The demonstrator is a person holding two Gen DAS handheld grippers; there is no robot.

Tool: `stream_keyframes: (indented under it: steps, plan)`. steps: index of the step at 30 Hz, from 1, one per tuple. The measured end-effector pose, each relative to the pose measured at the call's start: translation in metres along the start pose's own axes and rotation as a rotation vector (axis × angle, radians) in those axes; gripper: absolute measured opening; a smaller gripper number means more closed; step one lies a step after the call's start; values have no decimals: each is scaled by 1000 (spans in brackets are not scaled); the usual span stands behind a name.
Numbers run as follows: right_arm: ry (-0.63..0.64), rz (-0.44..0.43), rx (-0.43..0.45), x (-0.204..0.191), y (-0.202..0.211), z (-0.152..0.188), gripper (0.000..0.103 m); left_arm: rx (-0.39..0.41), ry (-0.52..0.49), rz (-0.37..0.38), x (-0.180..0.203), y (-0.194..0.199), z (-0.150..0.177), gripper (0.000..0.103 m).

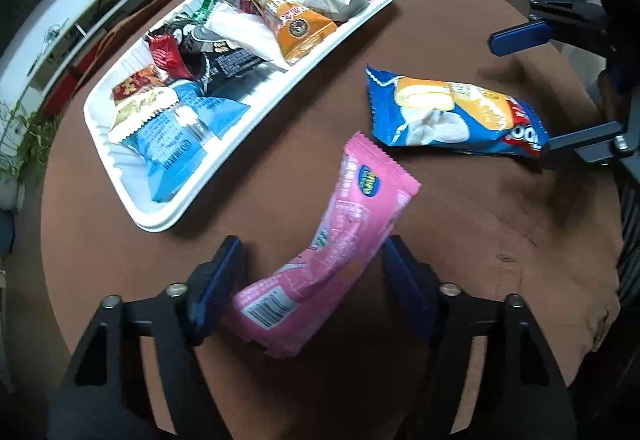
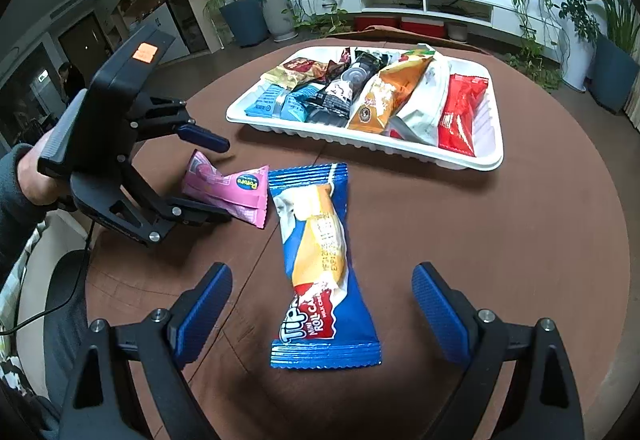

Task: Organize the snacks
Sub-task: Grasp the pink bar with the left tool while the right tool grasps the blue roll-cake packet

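A pink snack packet [image 1: 340,236] lies on the round brown table between the open fingers of my left gripper [image 1: 312,280]; it also shows in the right wrist view [image 2: 232,192]. A blue Tipo roll-cake packet [image 2: 316,260] lies flat on the table between the wide-open fingers of my right gripper [image 2: 320,312]; it also shows in the left wrist view [image 1: 452,116]. Neither packet is gripped. A white tray [image 2: 360,148] holding several snack packets sits farther back on the table, and it shows in the left wrist view [image 1: 168,224] too.
The brown table's edge [image 1: 44,200] curves round close to the tray. Potted plants [image 2: 248,0], a white cabinet [image 2: 440,4] and a wall screen stand beyond the table. The person's hand [image 2: 32,176] holds the left gripper at the left.
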State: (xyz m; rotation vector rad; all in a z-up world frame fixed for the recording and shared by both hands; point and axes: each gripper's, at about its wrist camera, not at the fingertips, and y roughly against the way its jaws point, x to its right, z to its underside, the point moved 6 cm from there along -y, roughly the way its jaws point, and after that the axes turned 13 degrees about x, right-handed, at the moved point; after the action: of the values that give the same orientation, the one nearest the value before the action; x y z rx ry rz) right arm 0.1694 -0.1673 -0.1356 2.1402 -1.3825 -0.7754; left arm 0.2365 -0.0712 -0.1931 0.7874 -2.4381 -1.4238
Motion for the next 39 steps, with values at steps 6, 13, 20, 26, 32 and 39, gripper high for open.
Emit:
stream_keyframes:
  steps: [6, 13, 20, 26, 32, 39]
  plan:
    - [70, 31, -28, -3, -4, -3, 90, -25, 70, 35, 14, 6, 4, 32]
    - [90, 56, -71, -2, -14, 0, 87, -48, 136, 37, 22, 14, 17, 31]
    - [125, 95, -93, -5, -22, 0, 85, -22, 217, -12, 21, 16, 17, 31]
    - [152, 108, -103, -8, -23, -1, 84, -9, 201, -54, 31, 21, 20, 25]
    - [161, 118, -131, -9, -31, 1, 76, 36, 222, -72, 40, 33, 24, 18]
    - [177, 129, -166, -10, -39, 4, 69, 109, 349, -44, 38, 51, 43, 16]
